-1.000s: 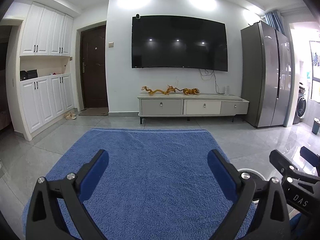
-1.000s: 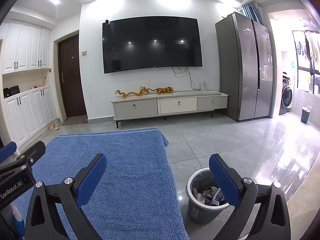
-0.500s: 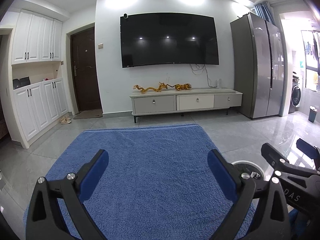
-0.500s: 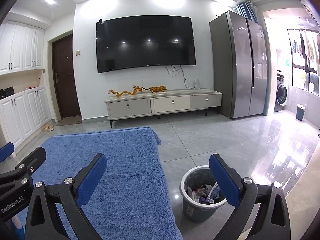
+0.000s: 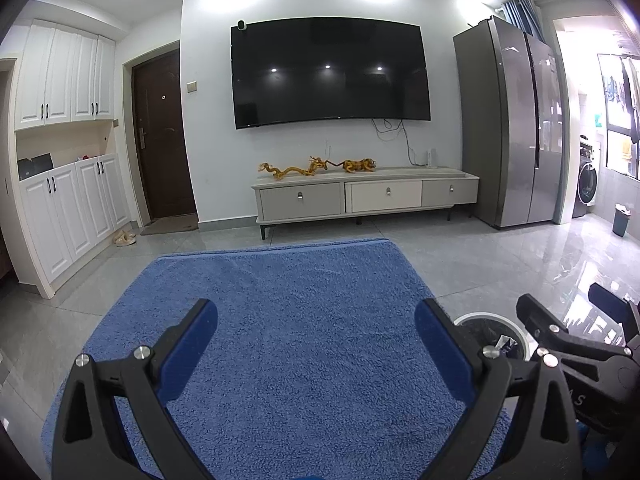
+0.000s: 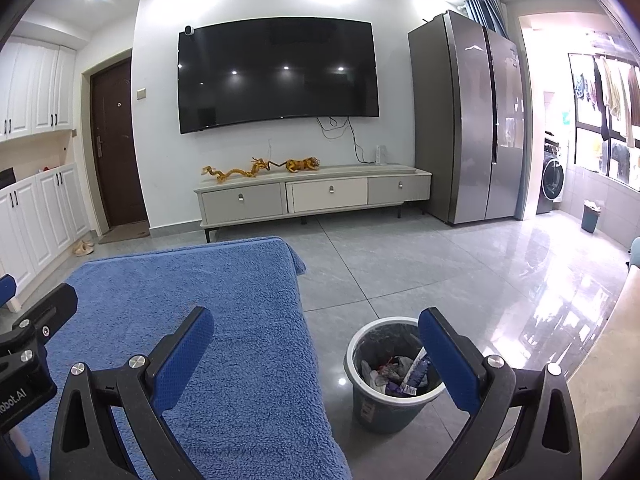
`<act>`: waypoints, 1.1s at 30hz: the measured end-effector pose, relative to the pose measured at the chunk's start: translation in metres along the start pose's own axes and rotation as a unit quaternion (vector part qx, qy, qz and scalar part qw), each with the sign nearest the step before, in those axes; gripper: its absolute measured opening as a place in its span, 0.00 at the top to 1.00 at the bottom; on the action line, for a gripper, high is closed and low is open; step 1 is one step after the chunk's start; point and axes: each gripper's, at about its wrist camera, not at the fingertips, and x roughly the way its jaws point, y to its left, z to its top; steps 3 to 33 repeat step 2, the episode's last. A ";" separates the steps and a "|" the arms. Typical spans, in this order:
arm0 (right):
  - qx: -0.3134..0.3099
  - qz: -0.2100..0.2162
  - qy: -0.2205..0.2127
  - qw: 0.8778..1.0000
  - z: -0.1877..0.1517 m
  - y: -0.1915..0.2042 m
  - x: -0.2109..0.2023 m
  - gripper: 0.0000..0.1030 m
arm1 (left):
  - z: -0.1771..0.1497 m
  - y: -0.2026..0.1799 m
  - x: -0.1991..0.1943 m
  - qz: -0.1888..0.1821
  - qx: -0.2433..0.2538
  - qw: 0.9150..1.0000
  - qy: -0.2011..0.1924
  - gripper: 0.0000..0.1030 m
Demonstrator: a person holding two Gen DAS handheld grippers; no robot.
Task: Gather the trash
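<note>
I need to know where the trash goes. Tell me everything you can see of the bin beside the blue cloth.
The bin is a round grey bucket with a pale rim, plastic by the look, standing upright and uncovered on the grey tiled floor, right of the blue cloth. Crumpled wrappers and paper lie inside. Nothing grips it.

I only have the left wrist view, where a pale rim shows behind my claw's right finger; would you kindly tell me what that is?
Observer: It is a grey bin standing on the tiled floor, just right of the blue towel.
Operator: Thank you. Is there anything in it?
Observer: Yes, crumpled wrappers and paper lie in the bottom.
Operator: And is the right claw carrying something?
Observer: No, the right claw is open with nothing between its fingers.
</note>
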 end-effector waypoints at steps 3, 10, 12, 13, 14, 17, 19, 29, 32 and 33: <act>0.001 -0.002 0.001 1.000 -0.001 -0.002 0.001 0.00 | 0.001 0.000 0.001 -0.001 -0.001 1.000 0.001 0.03; 0.001 -0.002 0.001 1.000 -0.001 -0.002 0.001 0.00 | 0.001 0.000 0.001 -0.001 -0.001 1.000 0.001 0.03; 0.001 -0.002 0.001 1.000 -0.001 -0.002 0.001 0.00 | 0.001 0.000 0.001 -0.001 -0.001 1.000 0.001 0.03; 0.001 -0.002 0.001 1.000 -0.001 -0.002 0.001 0.00 | 0.001 0.000 0.001 -0.001 -0.001 1.000 0.001 0.03; 0.001 -0.002 0.001 1.000 -0.001 -0.002 0.001 0.00 | 0.001 0.000 0.001 -0.001 -0.001 1.000 0.001 0.03; 0.001 -0.002 0.001 1.000 -0.001 -0.002 0.001 0.00 | 0.001 0.000 0.001 -0.001 -0.001 1.000 0.001 0.03; 0.001 -0.002 0.001 1.000 -0.001 -0.002 0.001 0.00 | 0.001 0.000 0.001 -0.001 -0.001 1.000 0.001 0.03; 0.001 -0.002 0.001 1.000 -0.001 -0.002 0.001 0.00 | 0.001 0.000 0.001 -0.001 -0.001 1.000 0.001 0.03; 0.001 -0.002 0.001 1.000 -0.001 -0.002 0.001 0.00 | 0.001 0.000 0.001 -0.001 -0.001 1.000 0.001 0.03; 0.001 -0.002 0.001 1.000 -0.001 -0.002 0.001 0.00 | 0.001 0.000 0.001 -0.001 -0.001 1.000 0.001 0.03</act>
